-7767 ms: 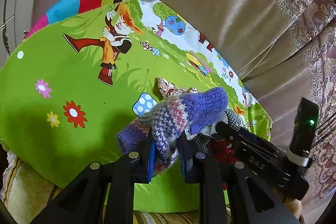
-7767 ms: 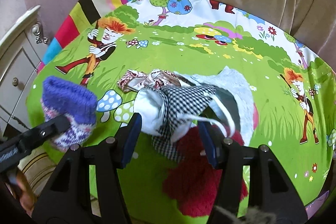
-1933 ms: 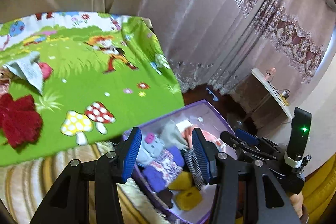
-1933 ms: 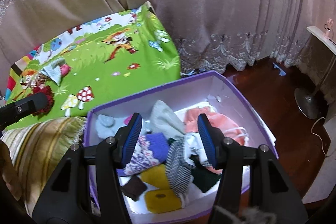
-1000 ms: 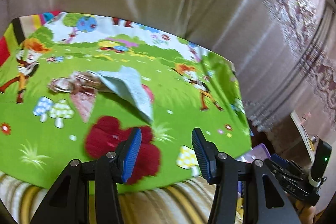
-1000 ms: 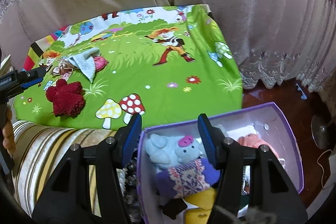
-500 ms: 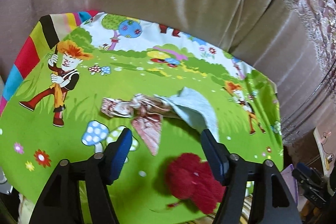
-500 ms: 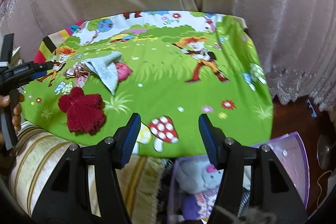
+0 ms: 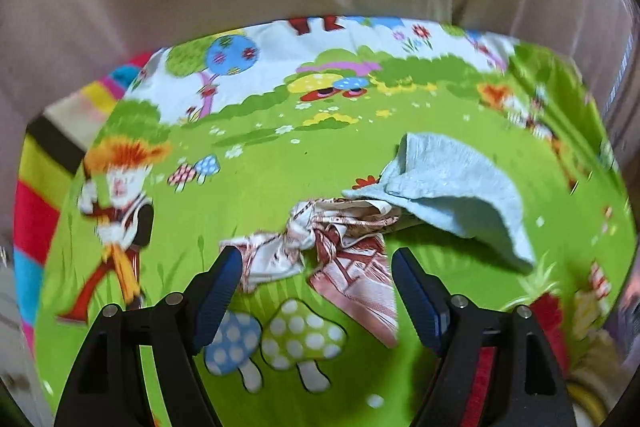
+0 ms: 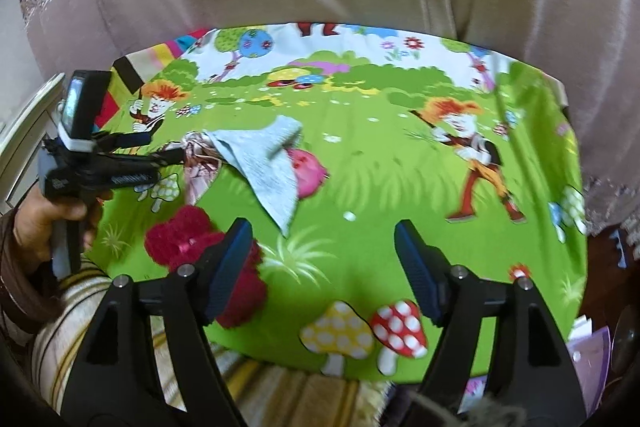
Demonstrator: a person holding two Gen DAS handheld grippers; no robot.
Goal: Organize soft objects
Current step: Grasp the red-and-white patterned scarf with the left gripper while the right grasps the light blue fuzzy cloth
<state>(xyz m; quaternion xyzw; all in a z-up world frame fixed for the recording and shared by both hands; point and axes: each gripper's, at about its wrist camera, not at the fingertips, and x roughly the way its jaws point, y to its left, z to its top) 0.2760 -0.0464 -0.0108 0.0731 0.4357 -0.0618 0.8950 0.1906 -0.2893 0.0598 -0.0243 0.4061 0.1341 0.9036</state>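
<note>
Two left gripper (image 9: 316, 283) jaws are widening, empty, over the knotted red-and-white patterned cloth (image 9: 320, 247), risking snagging the pale blue towel (image 9: 452, 195) at two o'clock, while the right gripper (image 10: 324, 259), likewise opening empty, is nearing the crimson fuzzy knit piece (image 10: 192, 239) at nine o'clock.

The knotted patterned scarf (image 9: 320, 247), cream with red-brown print, lies crumpled on the cartoon cloth straight ahead of the left gripper (image 9: 316, 287), its knot just beyond the gap between the opening jaws and one flat tail spread toward the right-hand finger; nothing is between the pads. Its far end is tucked under the pale blue towel (image 9: 452, 195), which lies loosely folded ahead and to the right of that tool. From the right gripper (image 10: 322, 267) the towel (image 10: 268, 155) lies ahead and to the left, partly covering a pink soft item (image 10: 308, 171). The dark red fuzzy piece (image 10: 188, 239) lies touching, and partly behind, the right gripper's left finger.
</note>
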